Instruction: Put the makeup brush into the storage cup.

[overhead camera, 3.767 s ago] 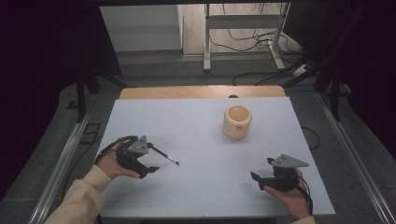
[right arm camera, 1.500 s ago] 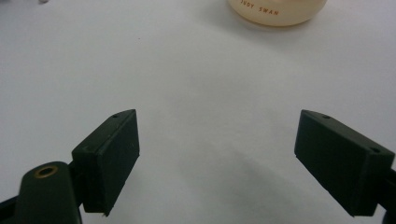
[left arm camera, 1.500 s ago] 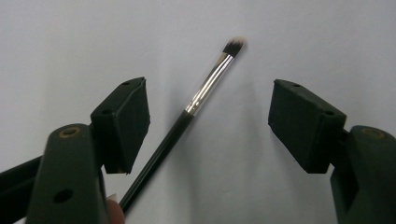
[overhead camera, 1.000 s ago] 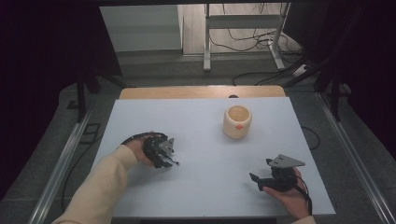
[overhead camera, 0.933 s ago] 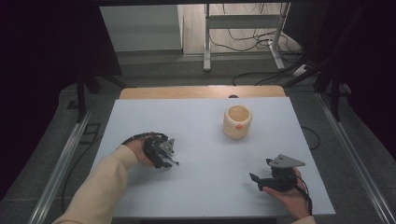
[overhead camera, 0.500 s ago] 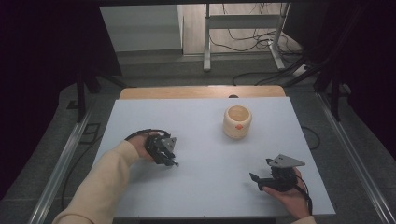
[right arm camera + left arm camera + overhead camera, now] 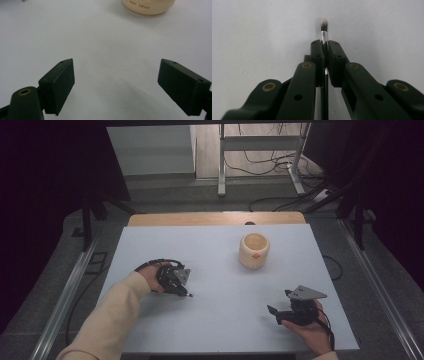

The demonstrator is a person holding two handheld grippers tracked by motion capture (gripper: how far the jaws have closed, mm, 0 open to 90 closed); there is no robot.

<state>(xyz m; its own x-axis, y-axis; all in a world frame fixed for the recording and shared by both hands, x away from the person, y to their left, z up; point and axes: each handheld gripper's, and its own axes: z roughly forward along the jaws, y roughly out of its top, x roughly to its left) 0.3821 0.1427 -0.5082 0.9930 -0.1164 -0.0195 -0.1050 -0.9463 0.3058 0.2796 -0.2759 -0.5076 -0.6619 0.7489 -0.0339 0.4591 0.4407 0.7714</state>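
Left tool (image 7: pixel 325 53) is clamped tight on the little makeup brush (image 7: pixel 324 31), handle running straight back between the jaws, bristles pointing away over the white surface (image 7: pixel 220 265). Right tool (image 7: pixel 116 82) hangs wide open, near the cream pot (image 7: pixel 254 250).

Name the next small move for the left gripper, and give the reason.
Probably lift the brush straight up off the table. The left gripper is shut on its handle just behind the metal ferrule, with the bristles pointing away. The cream cup stands open-topped farther back and right, a likely place to carry it.
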